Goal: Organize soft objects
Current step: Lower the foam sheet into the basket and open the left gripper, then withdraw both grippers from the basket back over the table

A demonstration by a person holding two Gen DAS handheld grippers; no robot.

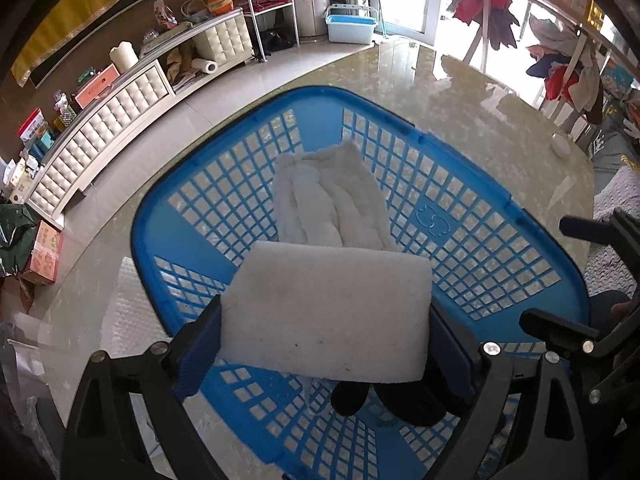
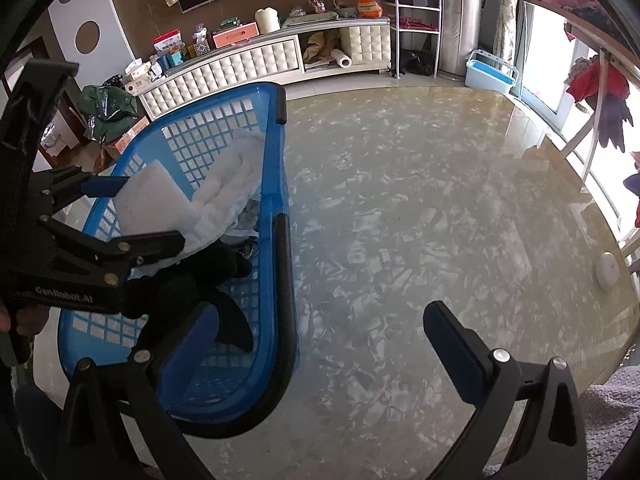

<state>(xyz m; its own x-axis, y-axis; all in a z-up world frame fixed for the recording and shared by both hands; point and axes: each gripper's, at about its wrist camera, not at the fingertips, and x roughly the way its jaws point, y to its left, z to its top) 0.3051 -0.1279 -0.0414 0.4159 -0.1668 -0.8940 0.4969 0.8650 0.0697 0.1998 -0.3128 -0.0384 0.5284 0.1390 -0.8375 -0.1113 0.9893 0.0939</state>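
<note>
The left gripper (image 1: pixel 326 324) has its two blue-padded fingers (image 1: pixel 202 344) spread wide on either side of a white foam block (image 1: pixel 326 316). The left pad seems to touch the block's edge and the right one sits just beside the other edge, but whether they truly press on it is hard to judge from here. The block hangs over the blue basket (image 1: pixel 500 216), which stands on the glossy marbled table (image 2: pixel 400 200). In the basket lies a white quilted cloth (image 1: pixel 332 200), its near end hidden behind the block. Below the block a black soft item (image 1: pixel 352 398) is partly covered, and its shape cannot be made out. The right gripper (image 2: pixel 316 350) hovers beside the basket with its fingers well apart and nothing between them, its left finger overlapping the basket's rim. The lower parts of both grippers are cut off by the frame.
</note>
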